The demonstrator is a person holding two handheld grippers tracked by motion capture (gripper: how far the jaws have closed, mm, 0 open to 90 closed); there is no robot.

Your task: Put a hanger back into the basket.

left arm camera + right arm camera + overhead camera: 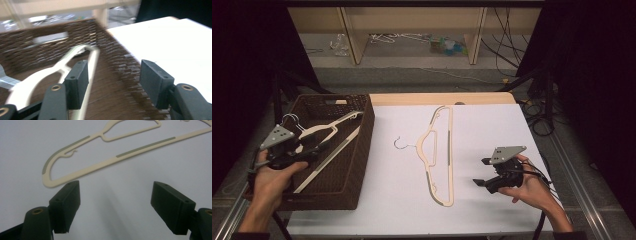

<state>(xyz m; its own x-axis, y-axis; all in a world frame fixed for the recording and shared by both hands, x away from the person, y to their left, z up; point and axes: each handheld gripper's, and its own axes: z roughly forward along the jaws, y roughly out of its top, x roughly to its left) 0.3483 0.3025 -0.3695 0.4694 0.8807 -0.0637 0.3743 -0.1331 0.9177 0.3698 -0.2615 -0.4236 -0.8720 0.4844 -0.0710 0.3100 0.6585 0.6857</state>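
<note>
**Two hand-held grippers at a table with hangers and a basket**

High view: a dark woven basket (339, 172) sits at the left edge of the white table (492, 130), holding a cream hanger (324, 131) that leans tilted across its interior, its wire hook toward the basket's left side. A second cream hanger (443, 150) with grey grip strips lies flat on the table near its centre, well apart from the basket, its metal hook pointing left. The left gripper (304, 150), held in the person's left hand (269, 175), hovers over the basket's left part, close to the hanger inside. The right gripper (482, 171), held in the right hand (529, 187), is above bare table to the right of the flat hanger.

Left gripper view: fingers (77, 82) spread apart, empty; the basket hanger's curved end lies just behind the left finger, blurred.

Right gripper view: fingers (67, 205) wide apart, holding nothing; the flat hanger's shoulder end lies just beyond them.
</note>
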